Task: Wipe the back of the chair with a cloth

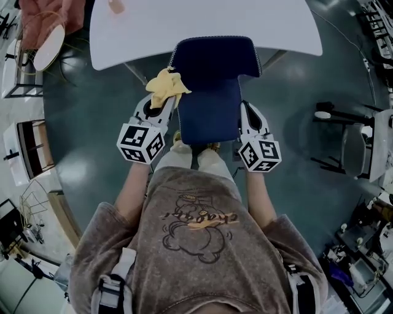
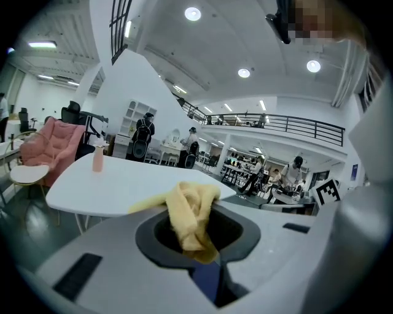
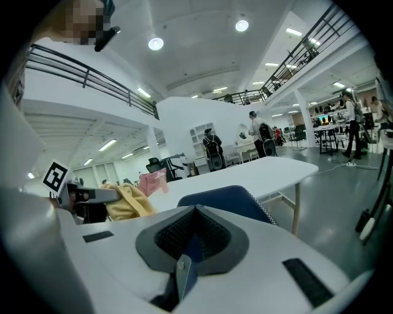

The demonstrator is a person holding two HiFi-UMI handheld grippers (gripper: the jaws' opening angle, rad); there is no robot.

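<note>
A blue chair stands right in front of me, its back [image 1: 215, 58] tucked against the table and its seat [image 1: 209, 113] toward me. My left gripper [image 1: 161, 105] is shut on a crumpled yellow cloth [image 1: 166, 88], held at the chair's left edge near the back's lower corner. In the left gripper view the cloth [image 2: 191, 211] hangs between the closed jaws of the gripper [image 2: 199, 211]. My right gripper [image 1: 247, 111] sits beside the seat's right edge, shut on nothing. In the right gripper view the chair back [image 3: 230, 199] shows over the gripper [image 3: 195, 228], with the cloth [image 3: 126, 202] at left.
A white table [image 1: 202, 24] with a small pink bottle [image 1: 115, 6] stands just beyond the chair. A pink armchair [image 1: 46, 18] and round side table [image 1: 48, 46] are far left. A black-framed stand [image 1: 344, 141] is at right. Several people stand far off.
</note>
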